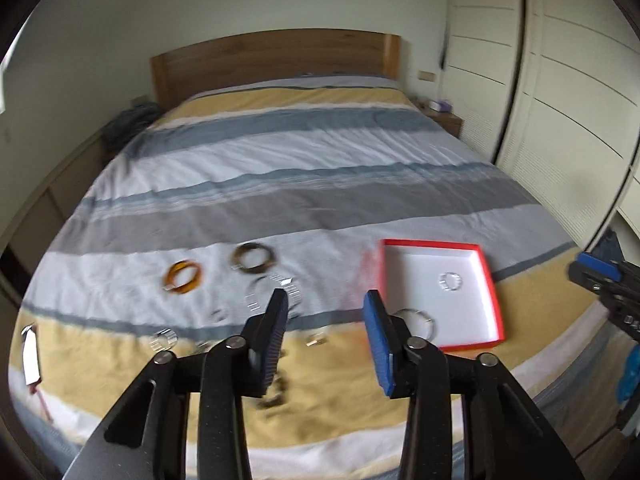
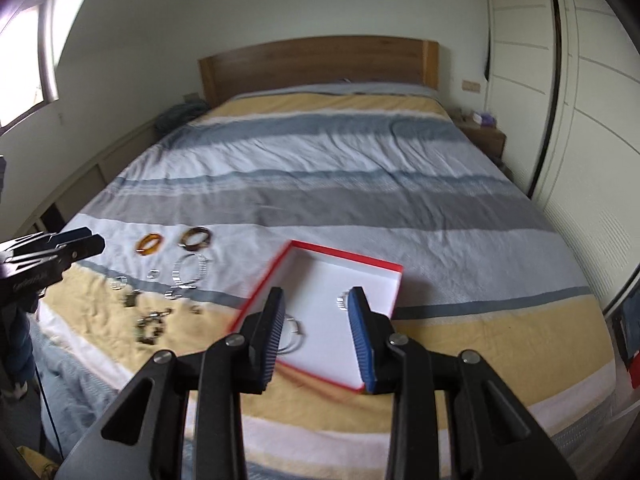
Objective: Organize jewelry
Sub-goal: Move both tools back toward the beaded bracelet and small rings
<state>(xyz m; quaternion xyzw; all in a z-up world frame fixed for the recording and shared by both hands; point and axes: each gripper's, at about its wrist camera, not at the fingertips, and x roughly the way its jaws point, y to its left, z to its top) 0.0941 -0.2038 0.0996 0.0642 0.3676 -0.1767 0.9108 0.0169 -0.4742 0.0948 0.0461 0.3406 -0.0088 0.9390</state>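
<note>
Both grippers hang above the foot of the bed. My left gripper (image 1: 326, 300) is open and empty, and so is my right gripper (image 2: 316, 296). A red-rimmed white box (image 1: 440, 245) (image 2: 348, 258) lies on the cover and holds a small clear bracelet (image 1: 451, 281) (image 2: 343, 300) and a thin silver bangle (image 1: 418, 320) (image 2: 294, 334). Left of the box lie an orange bangle (image 1: 183, 278) (image 2: 149, 244), a brown mottled bangle (image 1: 254, 258) (image 2: 196, 238), a silver link bracelet (image 1: 276, 292) (image 2: 190, 272), a dark bead bracelet (image 2: 150, 326) and several small blurred pieces.
The striped bed cover (image 1: 320, 168) stretches back to a wooden headboard (image 1: 276, 56). White wardrobe doors (image 1: 560, 100) line the right side, with a nightstand (image 1: 446, 120) beside them. A white tag (image 1: 30, 354) lies near the bed's left corner.
</note>
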